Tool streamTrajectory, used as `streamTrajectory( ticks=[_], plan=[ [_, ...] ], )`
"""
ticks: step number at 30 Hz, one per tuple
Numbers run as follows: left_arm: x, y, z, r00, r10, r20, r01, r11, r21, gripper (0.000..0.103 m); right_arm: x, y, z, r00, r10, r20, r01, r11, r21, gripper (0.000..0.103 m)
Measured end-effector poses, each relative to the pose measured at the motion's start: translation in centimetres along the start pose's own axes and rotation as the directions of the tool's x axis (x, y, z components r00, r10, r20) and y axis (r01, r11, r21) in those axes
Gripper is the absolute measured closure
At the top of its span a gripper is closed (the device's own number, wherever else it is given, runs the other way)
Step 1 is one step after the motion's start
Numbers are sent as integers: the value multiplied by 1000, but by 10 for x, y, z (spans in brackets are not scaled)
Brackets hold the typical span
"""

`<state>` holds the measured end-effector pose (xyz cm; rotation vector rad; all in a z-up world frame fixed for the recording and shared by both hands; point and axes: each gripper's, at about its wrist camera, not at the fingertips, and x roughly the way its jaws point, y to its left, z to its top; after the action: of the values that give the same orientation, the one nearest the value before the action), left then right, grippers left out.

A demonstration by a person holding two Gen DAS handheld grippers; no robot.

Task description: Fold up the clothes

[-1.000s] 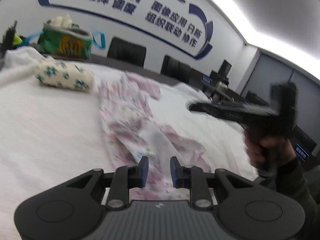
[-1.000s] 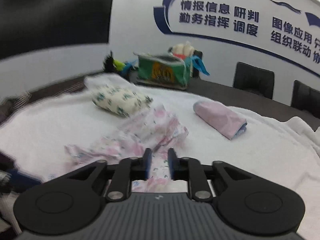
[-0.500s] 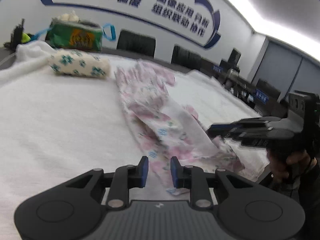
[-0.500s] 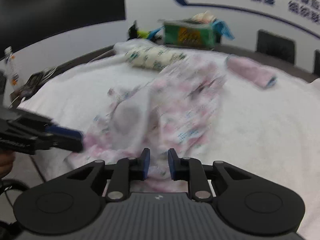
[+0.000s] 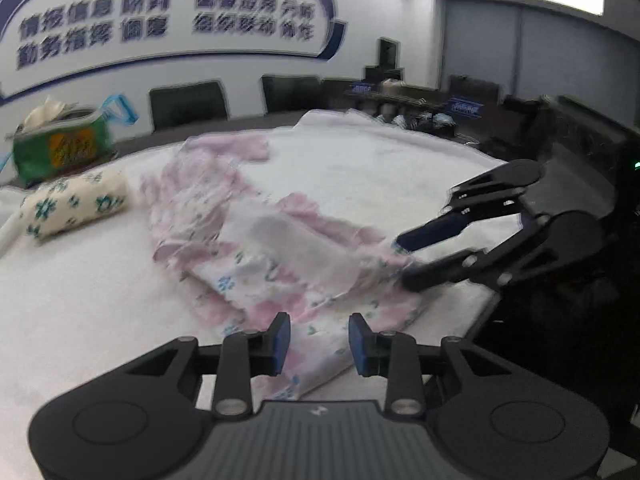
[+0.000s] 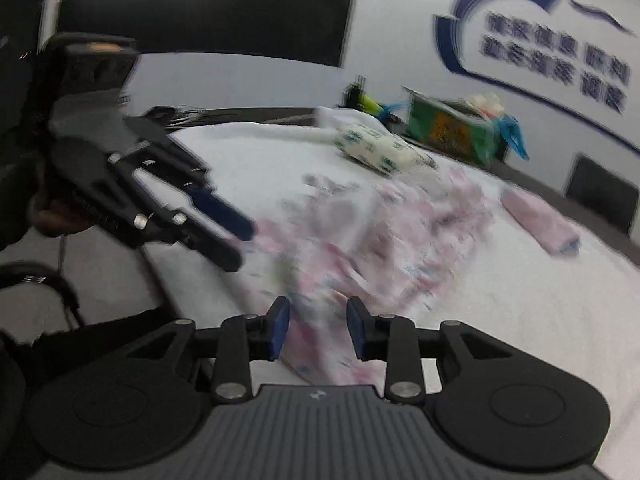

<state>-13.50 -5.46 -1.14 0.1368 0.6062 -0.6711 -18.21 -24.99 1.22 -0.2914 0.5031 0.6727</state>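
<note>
A wide table [image 5: 420, 168] covered with a white towel fills most of the room in front of me, with dark chairs [image 5: 188, 104] lined up along its far side under a wall of blue lettering [image 5: 168, 20]. Spread across the middle of the towel, reaching to the near edge, lies a crumpled pink flowered garment [image 5: 256, 248], rumpled and half unfolded, its near hem hanging toward both tools. At the far left edge of the table stands a green bag [image 5: 60, 148] with blue handles, open at the top and stuffed with pale bundles that I cannot make out clearly. Just in front of it rests a cream roll of cloth with green flowers [image 5: 72, 208], and from the right-hand view a smaller folded pink bundle [image 6: 540, 220] sits apart on the towel, off to the far right of the garment. The left gripper [image 5: 320, 338] hovers over the near hem with its jaws opening; the cloth lies between the blue pads but they do not press on it. The right gripper [image 6: 318, 328] is the same, jaws opening with the hem between them, untouched. Each tool shows in the other's view at the garment's edge.
</note>
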Motion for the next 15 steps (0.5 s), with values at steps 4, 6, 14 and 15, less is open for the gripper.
streamTrajectory(
  ticks=[4, 6, 14, 15],
  plan=[
    [-10, 18, -15, 999, -36, 17, 38, 981, -189, 75, -7, -12, -11, 999, 28, 20, -29, 999, 46, 64],
    [-11, 23, -21, 999, -41, 17, 44, 962, -268, 81, -3, -13, -15, 999, 47, 18, -48, 996, 77, 64],
    [-12, 19, -19, 999, 23, -24, -29, 959, -283, 95, 18, -27, -20, 1000, 6, 10, -9, 963, 271, 83],
    [-15, 18, -17, 1000, 25, -9, -27, 964, -264, 94, 15, -25, -20, 1000, 11, 12, -13, 970, 245, 83]
  ],
)
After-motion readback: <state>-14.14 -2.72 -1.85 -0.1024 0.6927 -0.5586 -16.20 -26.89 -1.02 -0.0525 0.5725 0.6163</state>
